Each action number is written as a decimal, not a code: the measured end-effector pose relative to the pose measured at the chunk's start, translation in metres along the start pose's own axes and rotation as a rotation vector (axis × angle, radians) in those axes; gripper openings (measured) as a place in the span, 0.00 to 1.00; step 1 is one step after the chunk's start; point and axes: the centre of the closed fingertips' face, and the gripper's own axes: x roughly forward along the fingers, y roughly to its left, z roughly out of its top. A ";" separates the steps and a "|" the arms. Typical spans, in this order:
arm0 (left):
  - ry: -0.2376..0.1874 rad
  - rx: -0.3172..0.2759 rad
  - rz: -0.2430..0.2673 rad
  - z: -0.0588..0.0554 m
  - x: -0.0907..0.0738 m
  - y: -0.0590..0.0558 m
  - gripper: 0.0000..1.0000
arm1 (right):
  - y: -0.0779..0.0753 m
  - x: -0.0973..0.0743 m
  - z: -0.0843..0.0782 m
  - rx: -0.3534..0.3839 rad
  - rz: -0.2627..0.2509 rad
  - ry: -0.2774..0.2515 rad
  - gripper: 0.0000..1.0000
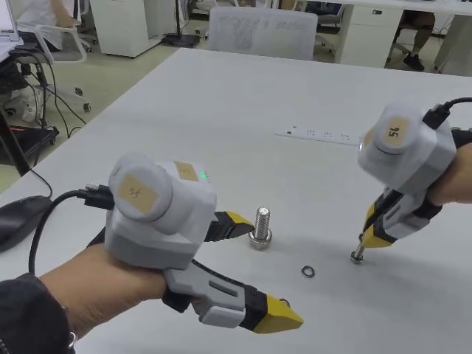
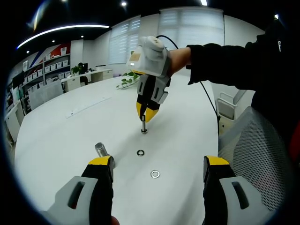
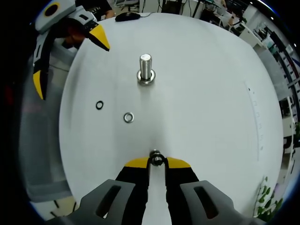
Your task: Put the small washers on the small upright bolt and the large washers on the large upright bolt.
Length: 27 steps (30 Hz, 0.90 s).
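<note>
On the white bench [image 1: 221, 110], the left gripper [image 1: 273, 271] is held low, its jaws spread wide and empty. The right gripper [image 1: 366, 242] points down, jaws closed to a narrow gap on the top of the small steel upright bolt [image 1: 358, 256]. The large threaded steel upright bolt [image 1: 261, 227] stands just beyond the left gripper's far jaw. Between the grippers lie a silver steel washer [image 3: 128, 117] and a darker washer [image 3: 99, 105], apart from each other.

An office: white worktable [image 1: 221, 110], mesh swivel chair [image 1: 262, 31], drawer cabinet [image 1: 366, 33], rows of desks [image 2: 91, 76].
</note>
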 end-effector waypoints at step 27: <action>0.005 -0.005 -0.002 -0.002 0.001 -0.001 0.77 | 0.002 0.031 -0.010 0.012 0.026 0.022 0.13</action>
